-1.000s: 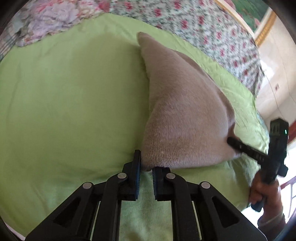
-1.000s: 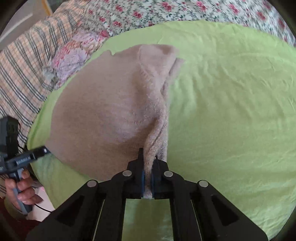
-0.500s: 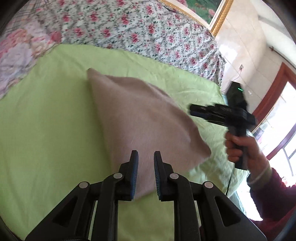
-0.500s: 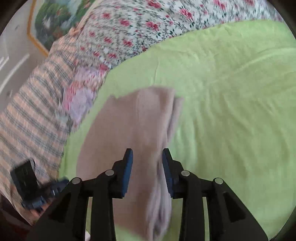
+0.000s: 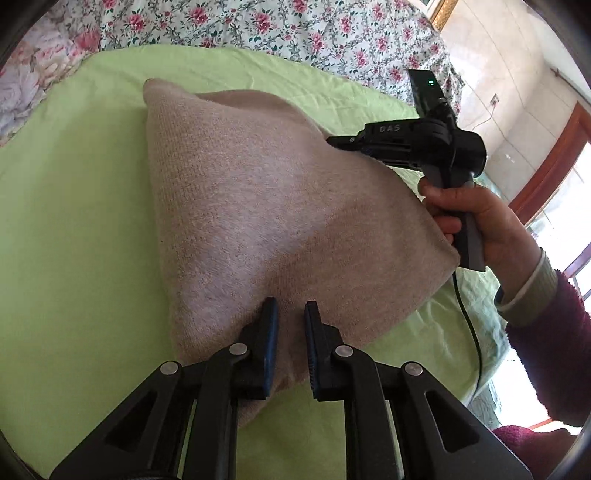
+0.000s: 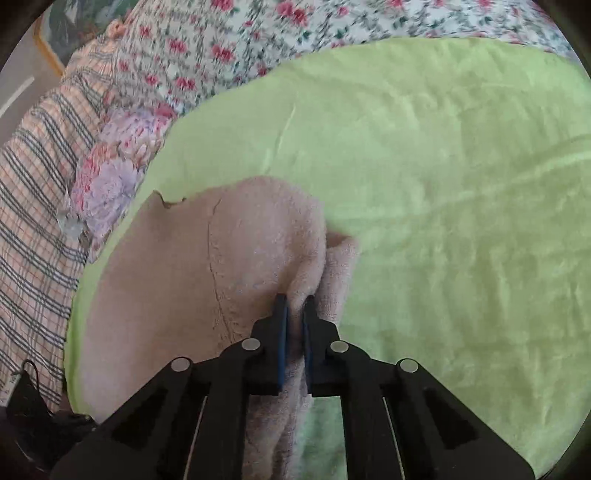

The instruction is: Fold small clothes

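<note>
A beige knitted garment [image 5: 258,206] lies on a lime-green sheet [image 5: 74,221], bunched and raised in the middle. In the left wrist view my left gripper [image 5: 291,321] sits over its near edge, jaws narrow with knit fabric pinched between the pads. My right gripper [image 5: 332,141], held by a hand [image 5: 476,218], touches the garment's far right edge. In the right wrist view that right gripper [image 6: 294,314] is closing its jaws on a thick fold of the garment [image 6: 207,266], and the pads press on it.
A floral bedspread [image 5: 295,33] borders the green sheet at the back, and a checked blanket [image 6: 33,192] lies to the left. A cable [image 5: 469,321] trails from the right gripper. A wooden door frame [image 5: 546,162] stands at the far right.
My right gripper let go of the fold, opened, slid along the garment and closed on a fold again. My left gripper moved from the hem onto the fabric, which now bunches up.
</note>
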The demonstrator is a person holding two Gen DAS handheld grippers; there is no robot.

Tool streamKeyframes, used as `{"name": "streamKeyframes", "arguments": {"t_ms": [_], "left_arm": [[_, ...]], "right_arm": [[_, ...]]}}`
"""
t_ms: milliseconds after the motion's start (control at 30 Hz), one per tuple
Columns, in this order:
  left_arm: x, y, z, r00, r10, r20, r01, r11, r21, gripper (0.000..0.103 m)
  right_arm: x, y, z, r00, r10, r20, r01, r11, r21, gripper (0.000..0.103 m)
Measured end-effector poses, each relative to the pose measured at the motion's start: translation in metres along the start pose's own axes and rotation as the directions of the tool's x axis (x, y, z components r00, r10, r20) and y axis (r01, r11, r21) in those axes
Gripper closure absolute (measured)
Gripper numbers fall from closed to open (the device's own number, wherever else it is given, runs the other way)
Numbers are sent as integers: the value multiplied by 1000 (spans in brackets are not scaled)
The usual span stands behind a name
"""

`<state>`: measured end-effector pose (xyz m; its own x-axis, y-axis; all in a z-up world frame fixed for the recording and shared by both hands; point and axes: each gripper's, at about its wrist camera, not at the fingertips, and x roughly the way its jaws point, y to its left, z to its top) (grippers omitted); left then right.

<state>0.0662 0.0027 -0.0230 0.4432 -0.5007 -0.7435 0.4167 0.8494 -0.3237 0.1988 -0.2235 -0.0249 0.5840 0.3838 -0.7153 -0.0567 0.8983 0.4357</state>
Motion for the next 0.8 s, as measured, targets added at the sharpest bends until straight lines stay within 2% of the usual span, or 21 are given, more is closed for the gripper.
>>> {"name": "streamKeyframes", "arguments": {"t_ms": [100,200,267,333,367,433,467,600,700,800], "left_arm": [[-21,-5,1,1000,-20,13,20,999,32,85],[-45,-4,9,997,-11,80,8,999,42,82],[-54,1,23,990,23,137,-25,1000,15,77],[-52,12,39,984,51,168,-48,999,-21,77],[-49,19,45,983,63,173,-56,997,-44,77],[-32,33,52,988,75,134,-65,995,-79,80],[-25,36,50,990,90,112,-80,993,-89,86],[-9,41,48,989,119,89,-112,990,-82,87],[-12,41,46,987,129,98,-122,990,-77,87],[-22,35,42,986,108,126,-100,992,-74,88]], "right_arm": [[-36,8,-10,999,-3,55,3,1000,-8,89],[-68,27,-30,993,69,92,-65,997,-44,89],[-75,40,-42,991,102,89,-96,993,-70,89],[-71,51,-52,991,118,64,-112,989,-97,89],[-67,52,-55,993,106,53,-100,989,-107,89],[-48,49,-63,1000,1,5,0,993,-120,89],[-39,41,-66,1000,-5,-22,3,994,-110,93],[-25,28,-73,1000,8,-11,-9,997,-80,98],[-32,33,-72,1000,4,1,-4,997,-75,98],[-50,38,-78,1000,14,22,-12,997,-75,95]]}}
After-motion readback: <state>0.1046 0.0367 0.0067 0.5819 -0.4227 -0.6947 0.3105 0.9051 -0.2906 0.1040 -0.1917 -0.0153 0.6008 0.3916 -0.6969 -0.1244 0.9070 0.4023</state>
